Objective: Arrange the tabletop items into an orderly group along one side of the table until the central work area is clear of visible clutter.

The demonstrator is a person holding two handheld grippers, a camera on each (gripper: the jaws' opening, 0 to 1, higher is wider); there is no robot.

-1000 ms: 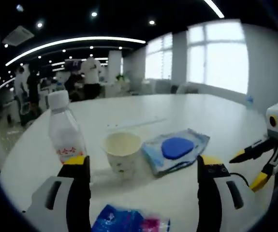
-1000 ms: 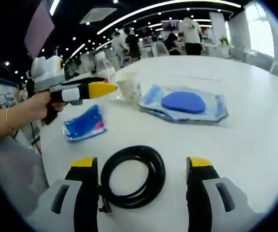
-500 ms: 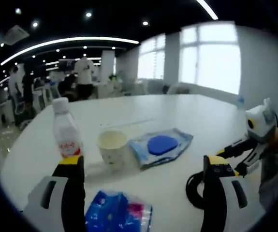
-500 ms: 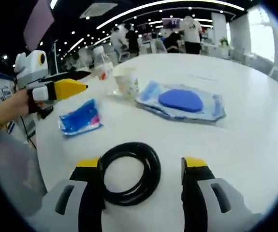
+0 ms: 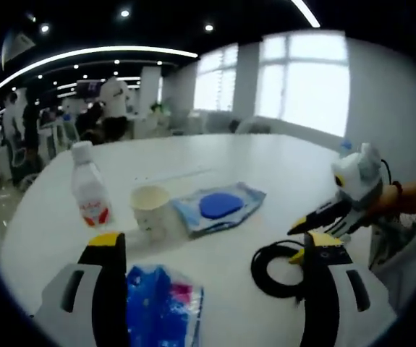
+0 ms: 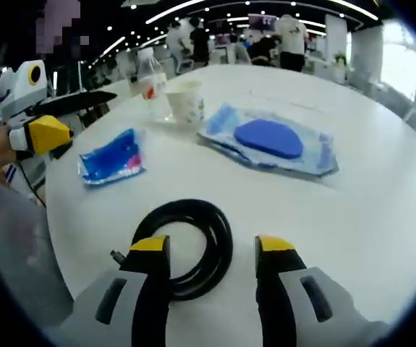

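Black cable (image 6: 189, 246) lies coiled on the white worktop (image 6: 367, 210), between the right gripper's (image 6: 211, 249) half-open jaws. Left gripper (image 5: 211, 249) gapes wide above a blue packet (image 5: 160, 303).

People (image 5: 110, 108) stand among desks beyond the white table, bright windows (image 5: 305, 79) behind.

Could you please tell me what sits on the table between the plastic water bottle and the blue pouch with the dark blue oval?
A paper cup stands between the water bottle and the blue pouch, as the left gripper view shows.
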